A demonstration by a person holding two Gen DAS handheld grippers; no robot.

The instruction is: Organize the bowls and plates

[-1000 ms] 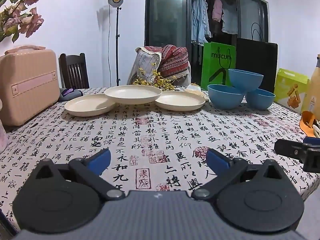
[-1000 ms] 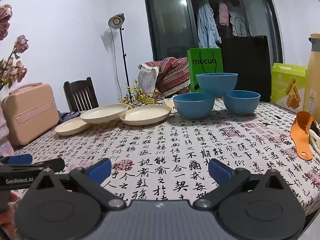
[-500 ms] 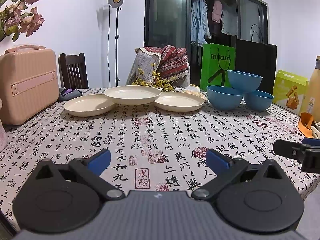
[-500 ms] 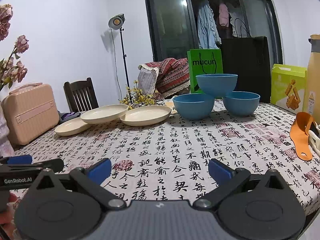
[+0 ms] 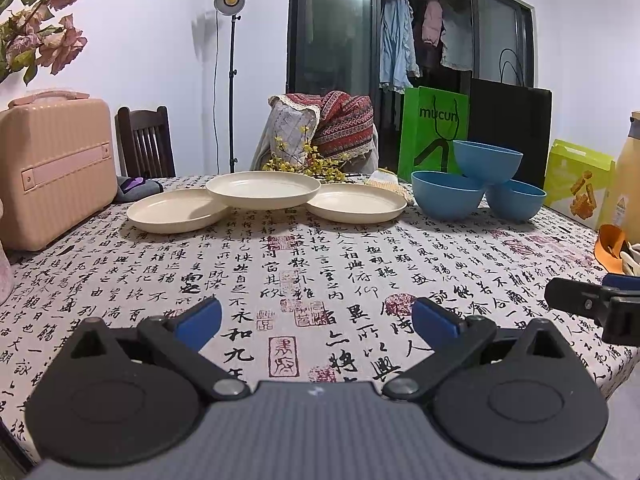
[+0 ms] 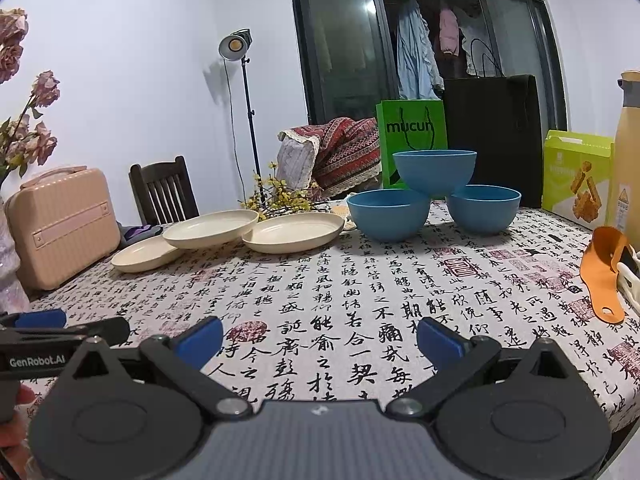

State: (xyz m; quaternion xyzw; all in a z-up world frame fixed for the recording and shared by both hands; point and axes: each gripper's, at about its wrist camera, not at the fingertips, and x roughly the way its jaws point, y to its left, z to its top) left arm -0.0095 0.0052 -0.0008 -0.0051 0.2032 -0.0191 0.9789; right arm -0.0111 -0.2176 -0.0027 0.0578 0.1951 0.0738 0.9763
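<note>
Now your left gripper (image 5: 316,318) and right gripper (image 6: 319,338) hover low over near desk (image 5: 320,264) edge, jaws open, empty. Three cream plates (image 5: 264,190) overlap far left; three blue bowls (image 6: 434,172) stacked far right.

Three plates sit at the table's (image 5: 320,264) far left: the middle plate (image 5: 263,189) rests on the rims of the left plate (image 5: 176,211) and right plate (image 5: 356,203). To their right, the top bowl (image 5: 488,161) perches on two bowls, one left (image 5: 446,194) and one right (image 5: 515,200). A suitcase (image 5: 56,164) stands at the left edge.
</note>
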